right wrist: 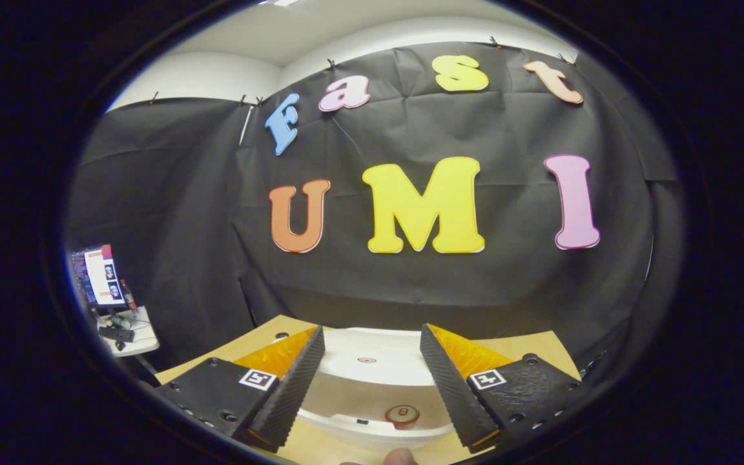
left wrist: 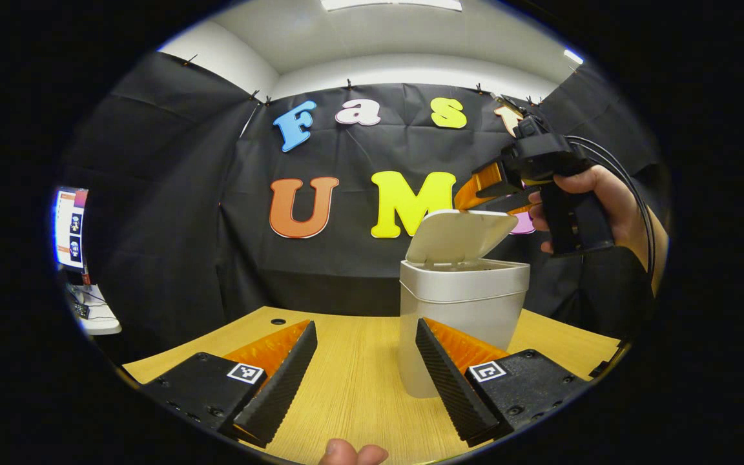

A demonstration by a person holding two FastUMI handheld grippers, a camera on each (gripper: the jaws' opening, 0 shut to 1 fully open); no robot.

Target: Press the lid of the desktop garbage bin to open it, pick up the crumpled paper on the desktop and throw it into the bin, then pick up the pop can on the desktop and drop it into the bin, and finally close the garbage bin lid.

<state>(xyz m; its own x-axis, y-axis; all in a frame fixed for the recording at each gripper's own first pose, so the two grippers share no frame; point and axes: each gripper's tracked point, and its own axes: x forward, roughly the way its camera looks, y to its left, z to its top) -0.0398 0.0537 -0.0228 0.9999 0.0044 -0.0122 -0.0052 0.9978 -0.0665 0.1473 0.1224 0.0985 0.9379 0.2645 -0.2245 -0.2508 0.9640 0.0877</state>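
Now, with the can (right wrist: 402, 415) inside the bin (left wrist: 462, 303), the right gripper (left wrist: 465, 200), its jaws' spread unclear, hangs over the raised lid (left wrist: 459, 236), so closing it calls for a downward push, while the left gripper (left wrist: 367, 371) waits spread and empty.

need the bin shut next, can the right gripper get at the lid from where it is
Probably yes: the right gripper hangs just above the raised lid of the bin, fingers open, nothing between them. The pop can lies inside.
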